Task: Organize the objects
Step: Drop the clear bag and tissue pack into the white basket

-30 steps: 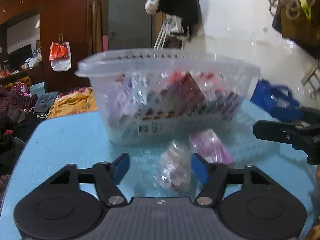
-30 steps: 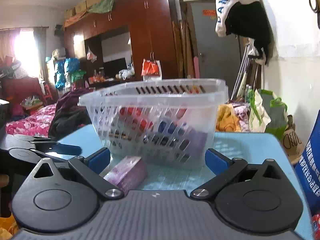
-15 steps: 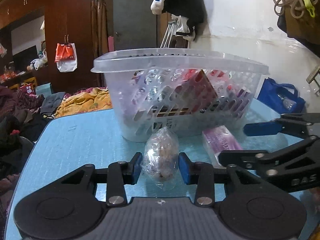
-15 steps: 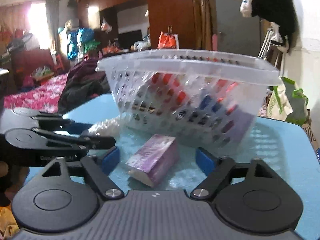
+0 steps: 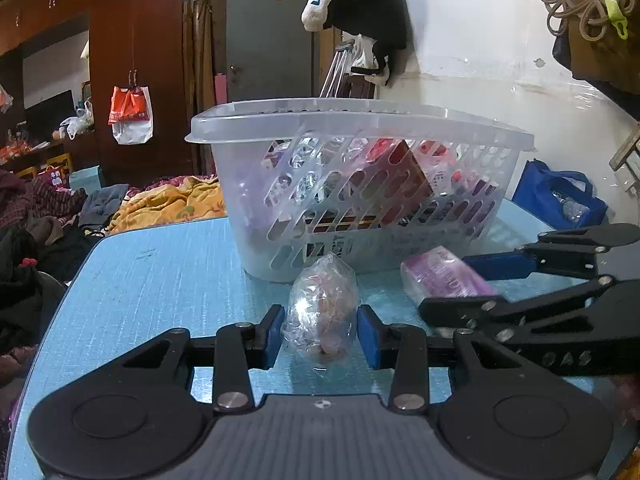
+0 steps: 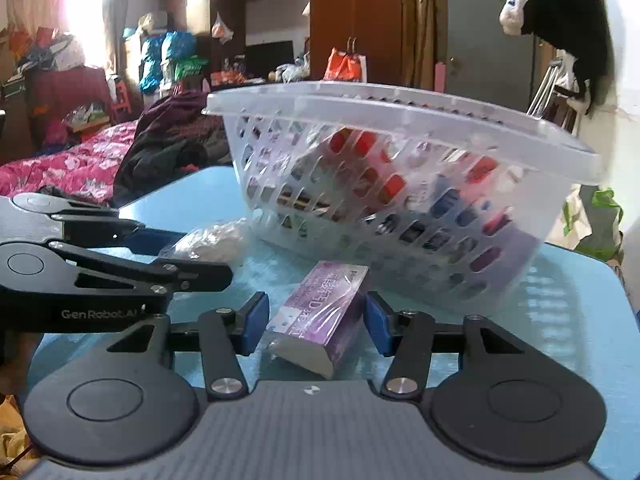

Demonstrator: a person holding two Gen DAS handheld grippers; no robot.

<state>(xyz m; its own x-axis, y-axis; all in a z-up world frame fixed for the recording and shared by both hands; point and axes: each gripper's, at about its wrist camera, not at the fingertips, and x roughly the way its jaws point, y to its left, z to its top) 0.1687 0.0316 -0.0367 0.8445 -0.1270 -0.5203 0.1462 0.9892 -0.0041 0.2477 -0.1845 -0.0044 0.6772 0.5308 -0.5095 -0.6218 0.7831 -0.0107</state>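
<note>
Left gripper (image 5: 320,330) has its blue pads pressed against both sides of a clear plastic bag (image 5: 322,312) that stands on the blue table (image 5: 152,280), so it is closed on the bag; that grip looks settled. Right gripper (image 6: 312,324) straddles a purple box (image 6: 320,314), and its jaws have just been closing with the box between them. Its right-hand pad touches the box's side, while a sliver of table shows between the other pad and the box, so the grip is judged not yet complete and the jaws count as open. Key relation: the box's long axis runs away from the right gripper, angled up and right toward the white slotted basket (image 6: 400,120), so the jaws cross its short width, which suits a pinch. Both items lie just in front of the basket's near wall, the bag to the left of the box. Basket already holds several packets. Judgement: each hand is nearest its own item; the next move calls for a lift over the rim.
</note>
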